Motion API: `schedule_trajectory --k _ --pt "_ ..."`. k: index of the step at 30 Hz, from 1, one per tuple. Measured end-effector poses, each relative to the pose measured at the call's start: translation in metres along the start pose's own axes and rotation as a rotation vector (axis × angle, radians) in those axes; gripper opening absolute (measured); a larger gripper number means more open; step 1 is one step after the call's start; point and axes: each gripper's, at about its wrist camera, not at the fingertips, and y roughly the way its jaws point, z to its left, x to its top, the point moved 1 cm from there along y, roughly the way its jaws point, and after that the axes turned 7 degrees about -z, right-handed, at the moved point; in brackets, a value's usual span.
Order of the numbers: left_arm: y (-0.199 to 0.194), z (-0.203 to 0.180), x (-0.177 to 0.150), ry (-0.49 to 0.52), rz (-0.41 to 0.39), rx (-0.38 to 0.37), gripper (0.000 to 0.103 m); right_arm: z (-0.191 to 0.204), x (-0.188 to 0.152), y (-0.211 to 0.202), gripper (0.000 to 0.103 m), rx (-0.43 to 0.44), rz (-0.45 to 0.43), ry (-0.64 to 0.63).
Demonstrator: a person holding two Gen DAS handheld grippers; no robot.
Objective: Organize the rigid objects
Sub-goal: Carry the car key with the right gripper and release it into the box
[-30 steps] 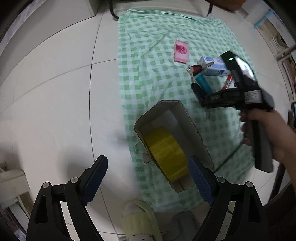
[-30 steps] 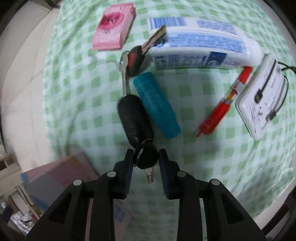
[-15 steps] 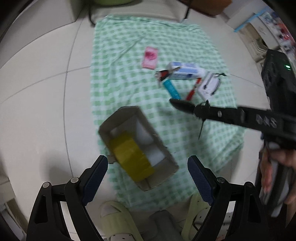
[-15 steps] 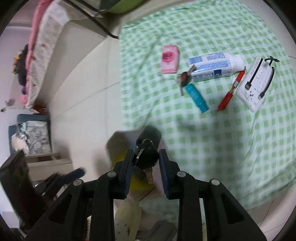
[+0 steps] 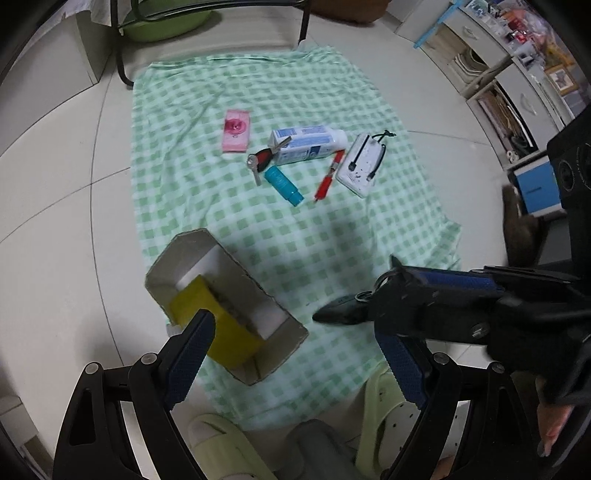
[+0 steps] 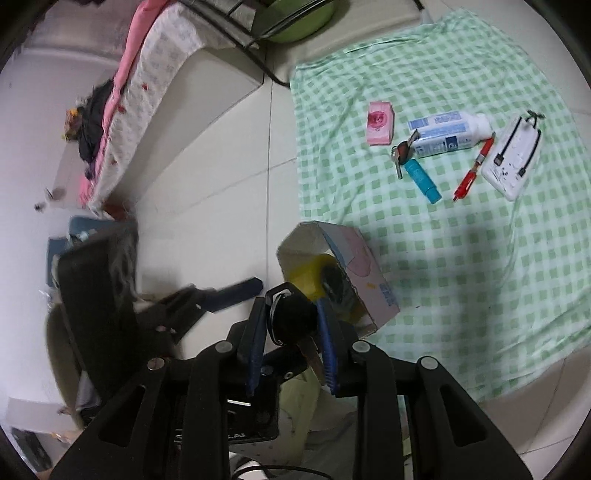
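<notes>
My right gripper [image 6: 291, 321] is shut on the black head of a key bunch [image 6: 293, 314], lifted off the floor. Its black fob [image 5: 338, 314] dangles from the ring, just to the right of the open cardboard box [image 5: 177, 258]. In the box stands a yellow tape roll [image 5: 207, 314]. My left gripper [image 5: 295, 338] hangs open above the near end of the box, holding nothing. On the green checked cloth [image 5: 258, 92] lie a pink packet [image 5: 236, 131], a white tube [image 5: 308, 142], red-headed keys [image 5: 264, 158], a teal tube [image 5: 284, 184], a red pen [image 5: 327, 181] and a white power bank [image 5: 364, 164].
Pale green slippers [image 5: 384, 406] sit at the cloth's near edge. Black chair legs [image 5: 122, 55] and a green basin [image 5: 166, 26] stand beyond the cloth. Shelves [image 5: 517, 92] line the right side. A pink-edged mattress [image 6: 140, 85] lies on the left. White tiled floor surrounds the cloth.
My right gripper has lifted the black key bunch off the cloth and carried it up and back beside the box. My left gripper has risen a little and tilted.
</notes>
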Motion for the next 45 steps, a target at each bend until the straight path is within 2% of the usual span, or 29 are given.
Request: schedule_trajectory --k 4,8,15,16,17,18,19,20,23,27,28,30,31,32,34,36,37,38,41,45 --pt "0.005 -0.002 0.000 0.004 0.007 -0.005 0.087 -0.001 0.002 -0.008 0.028 0.025 -0.025 0.025" --pt "0.004 -0.006 0.004 0.030 -0.025 -0.005 0.087 0.006 0.002 -0.015 0.028 0.048 -0.021 0.017" --pt "-0.015 -0.009 0.001 0.063 -0.151 -0.017 0.086 0.014 0.004 -0.015 0.026 0.086 -0.012 -0.013" --pt "-0.016 -0.010 -0.001 0.075 -0.158 -0.020 0.078 0.013 0.004 -0.015 0.026 0.086 -0.012 -0.010" --pt "-0.018 -0.012 -0.004 0.091 -0.170 -0.028 0.060 0.013 0.005 -0.014 0.025 0.085 -0.013 -0.005" --pt "-0.020 -0.015 -0.007 0.114 -0.182 -0.036 0.046 0.012 0.005 -0.013 0.025 0.084 -0.009 -0.002" --pt "-0.021 -0.017 -0.009 0.129 -0.185 -0.035 0.022 0.012 0.004 -0.012 0.024 0.083 -0.005 -0.002" --pt "-0.022 -0.019 -0.010 0.139 -0.182 -0.027 0.012 0.011 0.004 -0.009 0.021 0.082 -0.002 0.001" --pt "-0.022 -0.014 -0.011 0.122 -0.180 -0.051 0.012 0.000 0.003 -0.006 0.021 0.056 -0.021 0.049" --pt "-0.017 -0.002 -0.008 0.083 -0.164 -0.001 0.012 -0.029 0.001 -0.002 0.025 0.019 -0.027 0.186" --pt "-0.016 0.000 -0.008 0.073 -0.161 0.015 0.012 -0.034 0.002 -0.002 0.029 -0.005 -0.030 0.208" --pt "-0.015 0.003 -0.006 0.046 -0.152 0.036 0.012 -0.047 0.000 -0.002 0.039 -0.106 -0.031 0.240" --pt "-0.013 0.004 -0.005 0.031 -0.145 0.044 0.012 -0.052 -0.001 -0.001 0.050 -0.158 -0.026 0.245" --pt "-0.012 0.007 -0.004 0.013 -0.138 0.052 0.012 -0.057 -0.002 0.001 0.065 -0.235 -0.018 0.244" --pt "-0.008 0.013 -0.002 -0.040 -0.113 0.073 0.012 -0.065 -0.004 0.004 0.077 -0.376 -0.013 0.219" --pt "-0.003 0.022 -0.002 -0.106 -0.084 0.087 0.012 -0.072 -0.006 0.011 0.086 -0.427 0.000 0.185" --pt "-0.001 0.025 -0.002 -0.136 -0.074 0.086 0.012 -0.074 -0.007 0.014 0.099 -0.423 0.008 0.174" --pt "0.001 0.028 0.000 -0.168 -0.069 0.078 0.012 -0.078 -0.008 0.016 0.103 -0.417 0.012 0.169" --pt "0.001 0.039 0.005 -0.291 -0.074 -0.003 0.012 -0.084 -0.011 0.019 0.103 -0.468 0.032 0.173" --pt "0.004 0.049 0.005 -0.363 -0.066 0.017 0.012 -0.087 -0.013 0.024 0.103 -0.514 0.061 0.146"
